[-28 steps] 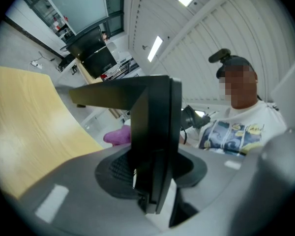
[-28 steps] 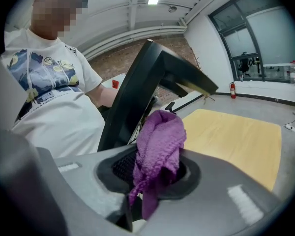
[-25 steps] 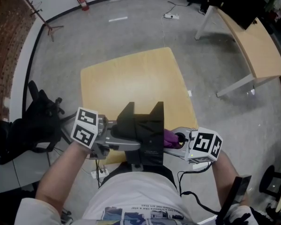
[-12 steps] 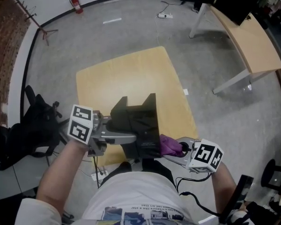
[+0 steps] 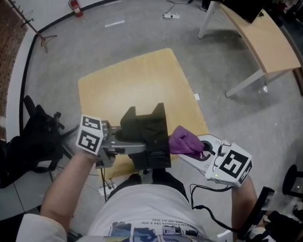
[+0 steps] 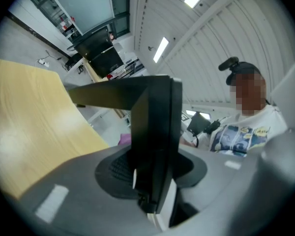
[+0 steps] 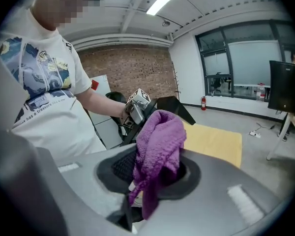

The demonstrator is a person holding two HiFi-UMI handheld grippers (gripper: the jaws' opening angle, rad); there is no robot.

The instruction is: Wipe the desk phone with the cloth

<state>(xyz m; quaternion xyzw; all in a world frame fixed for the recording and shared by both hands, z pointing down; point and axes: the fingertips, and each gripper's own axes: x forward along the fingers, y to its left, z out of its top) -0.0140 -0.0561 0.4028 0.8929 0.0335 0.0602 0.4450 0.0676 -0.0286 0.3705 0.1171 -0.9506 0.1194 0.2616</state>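
Note:
My left gripper is shut on the black desk phone and holds it in the air over the near edge of the light wooden table. In the left gripper view the phone stands on edge between the jaws of that gripper. My right gripper is shut on a purple cloth, which touches the phone's right edge. In the right gripper view the cloth bunches up out of that gripper, with the phone just beyond it.
A black chair with a dark bag stands left of the table. A second wooden desk is at the back right. A cable and socket strip lie on the grey floor. A fire extinguisher stands by the far wall.
The right gripper has drawn a little to the right and the cloth now shows more fully at the phone's right edge. The left gripper keeps the same hold on the phone.

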